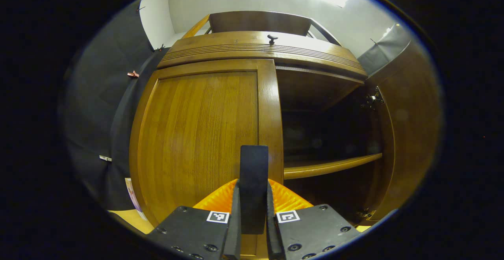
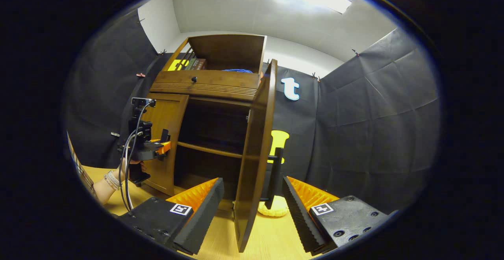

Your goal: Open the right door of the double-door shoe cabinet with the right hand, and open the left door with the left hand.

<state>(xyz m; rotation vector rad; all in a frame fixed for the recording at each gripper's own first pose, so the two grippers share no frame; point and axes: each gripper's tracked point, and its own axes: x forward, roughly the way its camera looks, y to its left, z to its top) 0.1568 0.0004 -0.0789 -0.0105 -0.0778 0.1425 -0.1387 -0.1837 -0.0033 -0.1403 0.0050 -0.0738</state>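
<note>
The shoe cabinet (image 2: 212, 84) stands on the desk (image 2: 271, 236) against the far wall. Its right door (image 2: 254, 149) is swung out wide, seen edge-on, baring a shelf (image 1: 332, 166) inside. Its left door (image 1: 201, 134) lies closed. The left gripper (image 1: 254, 197) has its fingers pinched on the left door's dark upright handle (image 1: 254, 165). The right gripper (image 2: 252, 208) is spread wide, holding nothing, its fingers either side of the open door's near edge and handle (image 2: 275, 177).

Shoe cabinet (image 2: 208, 84): brown wood, double-door, upright on a pale wooden floor (image 2: 271, 236). Right door (image 2: 256, 149) swung wide open, edge-on in the right gripper view, dark bar handle (image 2: 277, 177) on its outer face. Left door (image 1: 204, 134) closed, flush. Inside, one shelf (image 1: 330, 165) across a dark interior.
</note>
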